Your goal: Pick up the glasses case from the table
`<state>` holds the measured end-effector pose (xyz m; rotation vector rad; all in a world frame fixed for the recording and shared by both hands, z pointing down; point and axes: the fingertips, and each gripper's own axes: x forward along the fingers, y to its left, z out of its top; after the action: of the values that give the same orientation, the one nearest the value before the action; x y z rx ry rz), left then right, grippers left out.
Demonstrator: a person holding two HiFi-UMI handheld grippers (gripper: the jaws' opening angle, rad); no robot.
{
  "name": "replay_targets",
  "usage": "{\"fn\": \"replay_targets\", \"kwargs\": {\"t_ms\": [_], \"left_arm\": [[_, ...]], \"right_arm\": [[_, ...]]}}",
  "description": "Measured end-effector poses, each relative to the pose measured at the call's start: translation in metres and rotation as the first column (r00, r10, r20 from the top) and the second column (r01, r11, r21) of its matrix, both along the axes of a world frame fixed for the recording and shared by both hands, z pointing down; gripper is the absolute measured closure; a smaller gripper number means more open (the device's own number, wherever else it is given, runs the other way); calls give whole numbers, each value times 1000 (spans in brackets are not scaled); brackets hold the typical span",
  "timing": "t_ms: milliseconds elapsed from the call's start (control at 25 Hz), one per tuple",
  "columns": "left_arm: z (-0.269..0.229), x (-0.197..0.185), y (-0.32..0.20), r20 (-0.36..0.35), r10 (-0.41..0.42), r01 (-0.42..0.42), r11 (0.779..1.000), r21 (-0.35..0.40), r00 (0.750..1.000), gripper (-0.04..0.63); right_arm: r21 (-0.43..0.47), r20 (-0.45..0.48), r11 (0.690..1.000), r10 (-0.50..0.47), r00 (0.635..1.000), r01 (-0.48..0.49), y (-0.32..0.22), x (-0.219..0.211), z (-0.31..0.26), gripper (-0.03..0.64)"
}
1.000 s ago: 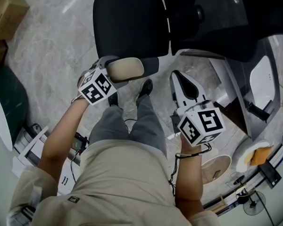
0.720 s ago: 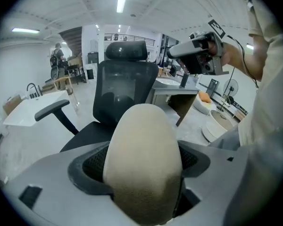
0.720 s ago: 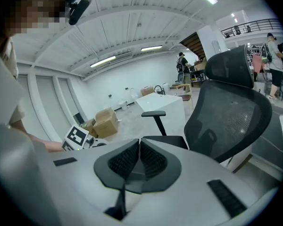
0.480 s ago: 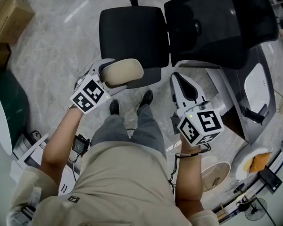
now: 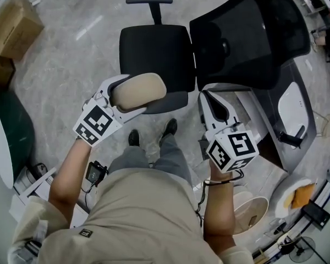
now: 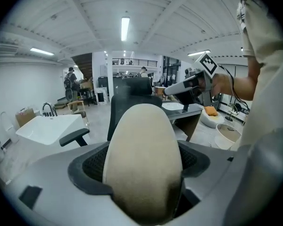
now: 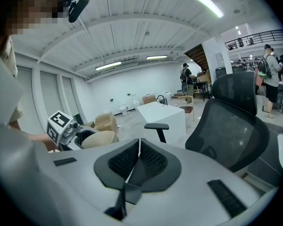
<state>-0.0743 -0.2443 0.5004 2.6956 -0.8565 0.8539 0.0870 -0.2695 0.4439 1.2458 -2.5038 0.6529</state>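
A beige oval glasses case (image 5: pixel 138 90) is clamped in my left gripper (image 5: pixel 126 95), held in the air over the front edge of a black office chair seat (image 5: pixel 157 54). In the left gripper view the glasses case (image 6: pixel 142 161) fills the space between the jaws. My right gripper (image 5: pixel 212 100) is held level beside it at the right, jaws pressed together with nothing between them; in the right gripper view the right gripper (image 7: pixel 138 155) shows its pads meeting, with the case (image 7: pixel 99 138) and the left gripper at the far left.
The black mesh chair back (image 5: pixel 247 34) lies at the upper right. A white desk (image 5: pixel 289 106) stands at the right. Cardboard boxes (image 5: pixel 11 23) sit at the upper left. A round white bin (image 5: pixel 252 202) is near my right arm. People stand far off in the hall.
My left gripper has risen and shifted a little further from me with the case, and the view has tilted so more of the chair shows. The right gripper has barely moved.
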Motion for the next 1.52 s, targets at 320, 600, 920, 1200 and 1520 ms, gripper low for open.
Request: {"fn": "replay_targets", "kwargs": {"t_ms": [320, 600, 920, 1200, 1520], "left_arm": [[-63, -21, 6, -59, -26, 32, 995, 94, 998, 181], [-116, -38, 14, -122, -33, 54, 984, 169, 992, 181], [-165, -51, 32, -222, -89, 123, 982, 144, 971, 181], [-186, -71, 45, -276, -103, 148, 978, 146, 956, 181], [-198, -84, 60, -281, -103, 154, 974, 168, 954, 181]], "right_arm": [[54, -13, 999, -1, 1000, 2, 4, -9, -34, 591], [109, -23, 994, -2, 1000, 4, 8, -17, -65, 591], [178, -11, 984, -14, 1000, 16, 19, -27, -100, 593], [264, 25, 964, -48, 999, 40, 32, -40, -131, 595], [265, 64, 963, -74, 995, 55, 49, -52, -144, 595]]}}
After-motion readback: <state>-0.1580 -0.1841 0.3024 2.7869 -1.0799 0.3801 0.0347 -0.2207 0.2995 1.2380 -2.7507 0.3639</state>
